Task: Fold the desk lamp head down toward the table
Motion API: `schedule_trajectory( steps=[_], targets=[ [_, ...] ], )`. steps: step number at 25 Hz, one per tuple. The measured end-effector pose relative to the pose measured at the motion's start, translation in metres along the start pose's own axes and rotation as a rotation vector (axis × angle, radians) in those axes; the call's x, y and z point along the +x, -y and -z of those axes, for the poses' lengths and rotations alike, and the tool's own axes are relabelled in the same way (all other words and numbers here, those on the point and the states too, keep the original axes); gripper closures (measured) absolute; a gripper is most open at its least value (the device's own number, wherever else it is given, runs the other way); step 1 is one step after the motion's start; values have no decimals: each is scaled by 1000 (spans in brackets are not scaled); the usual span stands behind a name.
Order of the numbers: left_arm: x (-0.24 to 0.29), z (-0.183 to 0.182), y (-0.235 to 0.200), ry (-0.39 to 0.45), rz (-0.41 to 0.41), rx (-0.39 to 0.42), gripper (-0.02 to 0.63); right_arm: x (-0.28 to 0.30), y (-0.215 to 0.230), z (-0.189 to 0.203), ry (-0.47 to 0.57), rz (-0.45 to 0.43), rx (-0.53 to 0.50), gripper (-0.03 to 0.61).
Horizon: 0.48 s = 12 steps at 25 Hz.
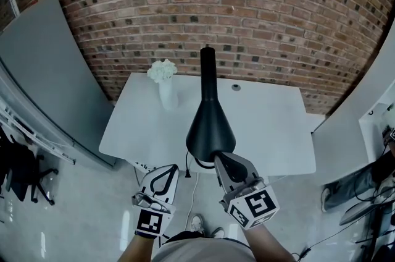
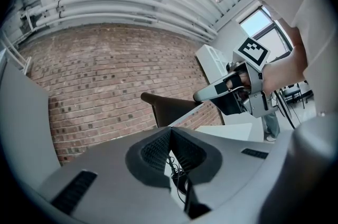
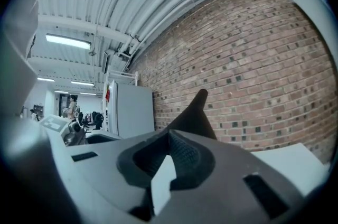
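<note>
The left gripper (image 1: 165, 170) and the right gripper (image 1: 218, 157) are held side by side low before the body, both pointing forward. Each has its jaws pressed together with nothing between them. The right reaches further forward than the left. The left forearm (image 1: 133, 252) and right forearm (image 1: 266, 243) rise from the bottom edge.

Probably office, brick wall (image 1: 247, 7), table (image 1: 271, 131), swivel chair (image 1: 24, 174)

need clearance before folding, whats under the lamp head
Bare white table shows around the black lamp head, with a sliver of its base peeking out. The spot directly beneath is covered by the head.
</note>
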State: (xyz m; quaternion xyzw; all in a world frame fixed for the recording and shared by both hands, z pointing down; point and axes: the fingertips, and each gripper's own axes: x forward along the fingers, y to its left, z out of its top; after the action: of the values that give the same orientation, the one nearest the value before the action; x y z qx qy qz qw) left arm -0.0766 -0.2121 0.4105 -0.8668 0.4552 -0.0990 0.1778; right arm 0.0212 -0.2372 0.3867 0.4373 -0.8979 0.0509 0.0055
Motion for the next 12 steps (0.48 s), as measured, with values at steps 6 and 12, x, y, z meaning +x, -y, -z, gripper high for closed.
schedule_trajectory(
  steps=[6, 12],
  targets=[
    [7, 4, -3, -9, 7, -5, 606, 9, 6, 19, -49, 5, 7, 560],
    [14, 10, -5, -22, 13, -13, 606, 20, 16, 40, -89, 8, 21, 560]
  ],
)
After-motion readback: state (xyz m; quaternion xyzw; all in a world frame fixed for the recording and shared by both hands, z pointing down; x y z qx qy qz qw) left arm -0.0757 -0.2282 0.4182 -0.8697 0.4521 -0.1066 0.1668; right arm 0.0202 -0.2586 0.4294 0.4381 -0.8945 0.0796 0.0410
